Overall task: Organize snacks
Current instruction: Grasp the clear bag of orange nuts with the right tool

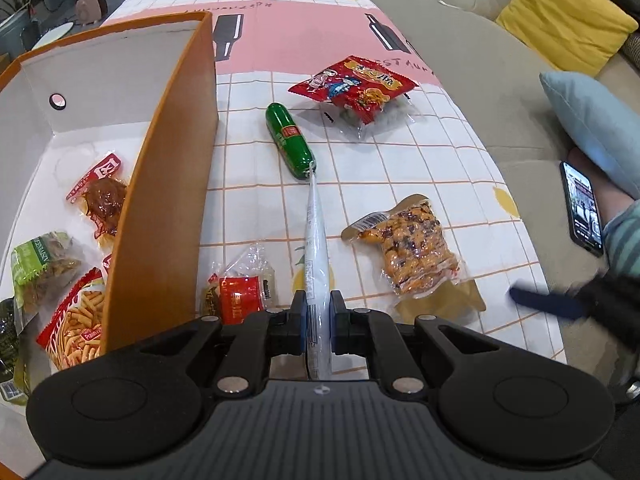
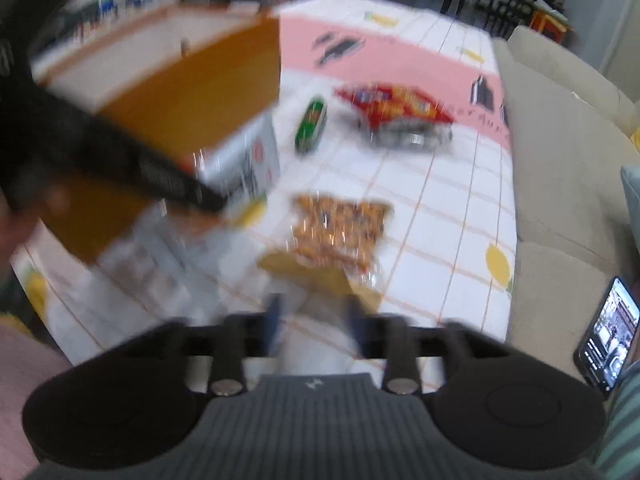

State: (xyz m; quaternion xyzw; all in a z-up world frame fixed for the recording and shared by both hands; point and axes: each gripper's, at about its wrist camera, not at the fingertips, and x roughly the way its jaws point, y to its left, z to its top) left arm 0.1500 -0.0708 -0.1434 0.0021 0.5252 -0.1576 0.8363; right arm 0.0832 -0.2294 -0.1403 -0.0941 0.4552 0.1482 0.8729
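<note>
My left gripper is shut on a thin white snack packet, held edge-on above the table beside the orange box. The box holds several snacks, among them a fries bag. On the tablecloth lie a green sausage, a red snack bag, an orange nut pack and a small red packet. The right wrist view is blurred: my right gripper is open above the table's near edge, just short of the nut pack. The left gripper with its white packet shows there too.
A beige sofa with yellow and blue cushions runs along the table's right side. A phone lies on it, screen lit. The right gripper shows blurred at the right edge.
</note>
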